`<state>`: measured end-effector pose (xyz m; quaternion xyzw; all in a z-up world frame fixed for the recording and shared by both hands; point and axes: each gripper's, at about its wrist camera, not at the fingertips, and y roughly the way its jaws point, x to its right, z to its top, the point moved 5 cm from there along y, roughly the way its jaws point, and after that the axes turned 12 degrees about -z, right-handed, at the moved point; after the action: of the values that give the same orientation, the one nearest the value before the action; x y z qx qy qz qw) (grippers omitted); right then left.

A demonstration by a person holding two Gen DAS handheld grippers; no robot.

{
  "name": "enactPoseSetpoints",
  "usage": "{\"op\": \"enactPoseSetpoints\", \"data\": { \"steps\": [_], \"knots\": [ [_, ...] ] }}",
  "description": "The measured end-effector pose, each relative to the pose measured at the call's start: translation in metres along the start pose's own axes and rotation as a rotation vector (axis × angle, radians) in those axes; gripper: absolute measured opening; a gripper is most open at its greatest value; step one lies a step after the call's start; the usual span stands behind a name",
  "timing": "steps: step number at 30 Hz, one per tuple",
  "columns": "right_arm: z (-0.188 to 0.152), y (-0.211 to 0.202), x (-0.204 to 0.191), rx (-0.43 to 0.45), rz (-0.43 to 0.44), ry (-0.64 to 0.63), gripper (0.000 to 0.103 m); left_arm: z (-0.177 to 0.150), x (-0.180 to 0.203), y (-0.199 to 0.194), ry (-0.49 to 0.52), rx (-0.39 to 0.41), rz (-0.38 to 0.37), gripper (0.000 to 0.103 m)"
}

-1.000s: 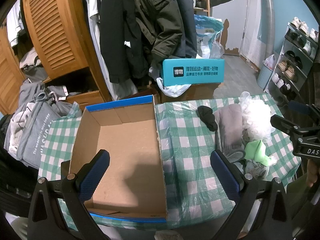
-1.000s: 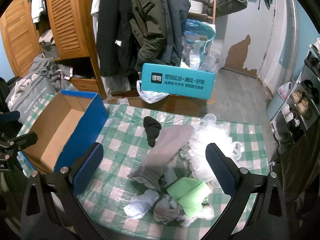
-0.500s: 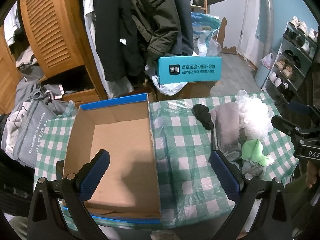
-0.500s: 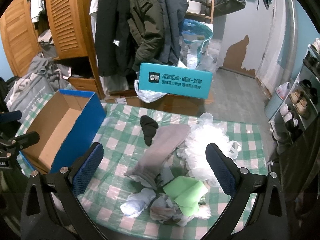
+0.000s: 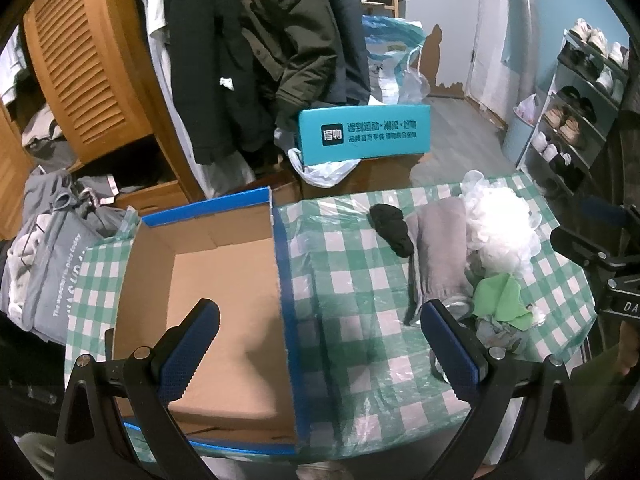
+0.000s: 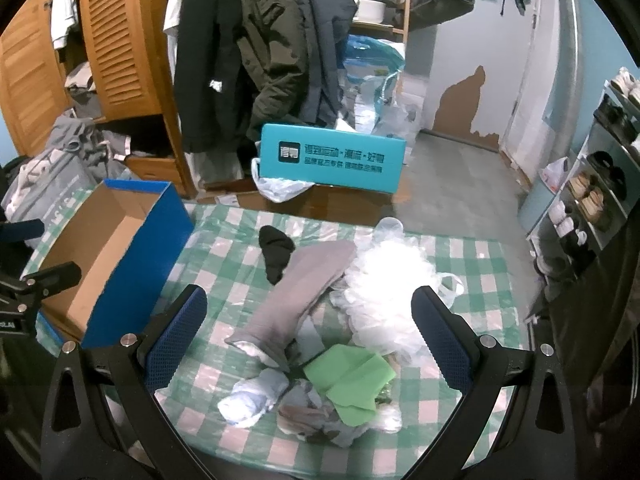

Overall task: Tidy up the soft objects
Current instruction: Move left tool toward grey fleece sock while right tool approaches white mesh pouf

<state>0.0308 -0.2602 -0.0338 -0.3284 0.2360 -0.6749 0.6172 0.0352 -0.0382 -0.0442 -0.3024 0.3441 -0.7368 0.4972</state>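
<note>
Your left gripper [image 5: 318,338] hangs wide open and empty above the open cardboard box [image 5: 224,296], which sits at the left of the green checked tablecloth [image 5: 352,280]. Your right gripper [image 6: 308,334] is also spread wide, holding nothing, over the pile of soft things: a grey sock [image 6: 298,300], black sock [image 6: 276,250], white mesh puff [image 6: 386,292], green cloth [image 6: 354,380] and pale blue sock [image 6: 254,398].
</note>
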Motion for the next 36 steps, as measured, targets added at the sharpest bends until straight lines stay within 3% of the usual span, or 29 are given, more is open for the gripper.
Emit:
{"op": "enactPoseSetpoints", "data": {
  "steps": [9,22,36],
  "knots": [
    [-0.004,0.015,0.023,-0.037,-0.012,0.009,0.100,0.009,0.013,0.017,0.005,-0.039,-0.019,0.102],
    [0.009,0.051,0.069,-0.163,-0.005,0.040,0.100,0.033,0.036,0.055,0.011,-0.129,-0.106,0.102],
    [0.016,0.121,0.103,-0.328,-0.009,0.075,0.100,0.064,0.066,0.127,-0.005,-0.310,-0.187,0.102]
  ]
}}
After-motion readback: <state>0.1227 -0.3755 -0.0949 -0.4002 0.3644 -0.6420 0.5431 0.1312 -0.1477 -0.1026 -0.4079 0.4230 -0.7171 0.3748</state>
